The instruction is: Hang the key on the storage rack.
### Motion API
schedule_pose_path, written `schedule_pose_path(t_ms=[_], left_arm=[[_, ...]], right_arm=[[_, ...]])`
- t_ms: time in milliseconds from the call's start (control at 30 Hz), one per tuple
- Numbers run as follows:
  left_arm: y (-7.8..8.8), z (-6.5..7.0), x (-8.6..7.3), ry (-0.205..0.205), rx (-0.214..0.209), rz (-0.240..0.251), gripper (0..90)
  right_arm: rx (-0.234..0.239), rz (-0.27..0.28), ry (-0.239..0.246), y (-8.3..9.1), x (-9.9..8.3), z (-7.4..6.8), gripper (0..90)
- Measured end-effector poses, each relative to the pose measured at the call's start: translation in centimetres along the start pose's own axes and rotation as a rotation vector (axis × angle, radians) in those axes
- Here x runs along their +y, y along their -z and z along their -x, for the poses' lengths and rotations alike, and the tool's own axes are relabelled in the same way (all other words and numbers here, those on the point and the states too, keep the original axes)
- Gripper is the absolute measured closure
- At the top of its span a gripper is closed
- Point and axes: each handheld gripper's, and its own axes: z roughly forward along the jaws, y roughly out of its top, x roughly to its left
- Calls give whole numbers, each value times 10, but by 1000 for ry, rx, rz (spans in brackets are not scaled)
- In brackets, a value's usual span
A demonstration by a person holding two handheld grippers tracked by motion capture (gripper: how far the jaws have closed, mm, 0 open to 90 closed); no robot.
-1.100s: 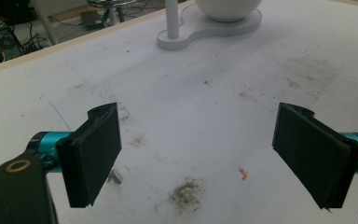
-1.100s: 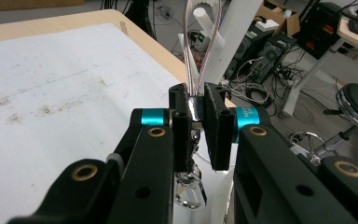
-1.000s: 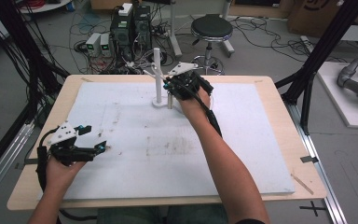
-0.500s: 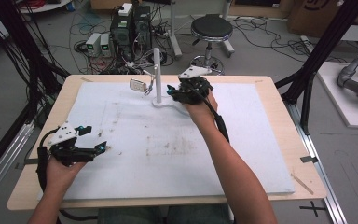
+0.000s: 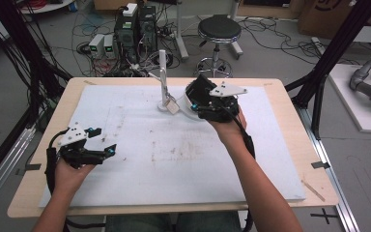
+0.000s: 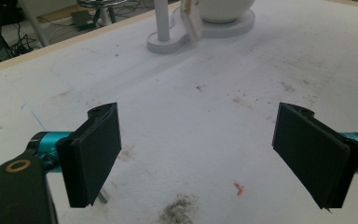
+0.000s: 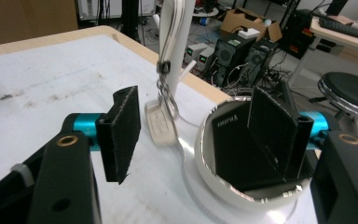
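White foam board (image 5: 174,159) covers the table; from above, the right gripper (image 5: 207,104) hovers beside the stand (image 5: 163,72). Its own view shows open jaws over the cup (image 7: 242,186), wallet (image 7: 235,149) dropped inside. The left gripper (image 6: 198,158) idles open, well short of the stand.

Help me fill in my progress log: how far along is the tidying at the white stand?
Looks done: the tagged key ring hangs from the post, and a flat black item leans inside the bowl. In hand: nothing; the right gripper is open at the bowl and the left gripper is open over the mat. Left: probably just pulling the right gripper away.
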Motion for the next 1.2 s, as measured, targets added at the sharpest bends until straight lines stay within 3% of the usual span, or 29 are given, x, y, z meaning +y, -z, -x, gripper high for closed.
schedule_pose_path(t_ms=[167,567,900,1200], left_arm=[[-7,0,3,-3,-13,0,155],[-16,2,6,-12,-17,-2,155],[-18,3,3,0,-23,1,155],[-16,3,3,-2,-26,-1,155]], right_arm=[[-9,21,-33,20,-17,4,275],[-22,23,-112,44,-63,8,212],[-23,5,-149,47,-89,9,201],[-32,-11,-184,46,-96,12,201]])
